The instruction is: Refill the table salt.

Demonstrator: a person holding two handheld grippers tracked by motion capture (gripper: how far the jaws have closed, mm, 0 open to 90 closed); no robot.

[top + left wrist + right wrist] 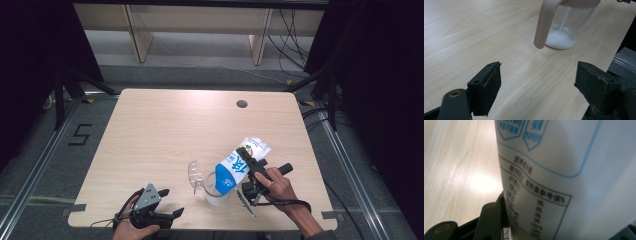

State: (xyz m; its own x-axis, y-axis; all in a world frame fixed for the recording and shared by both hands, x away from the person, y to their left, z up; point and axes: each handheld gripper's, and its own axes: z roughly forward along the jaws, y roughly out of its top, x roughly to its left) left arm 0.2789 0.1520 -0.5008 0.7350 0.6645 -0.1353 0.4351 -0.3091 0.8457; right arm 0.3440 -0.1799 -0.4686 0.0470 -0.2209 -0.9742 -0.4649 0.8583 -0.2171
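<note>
By the surface's near edge, the left gripper (161, 192) rests with jaws spread wide and nothing between them. Beside it toward the near right corner, the right gripper (248, 167) clamps a white-and-blue printed pouch (239, 165), tilted mouth-down over a clear plastic measuring cup (215, 190). The left gripper view shows white powder in the cup's base; the right gripper view shows the pouch's printed table. Beyond, the pale wooden surface (175, 125) lies open to its far edge.

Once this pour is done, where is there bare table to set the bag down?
The far half, up to the cable hole, and the left side are bare. It is crowded at the near right: glass pitcher, bag, right gripper.
</note>
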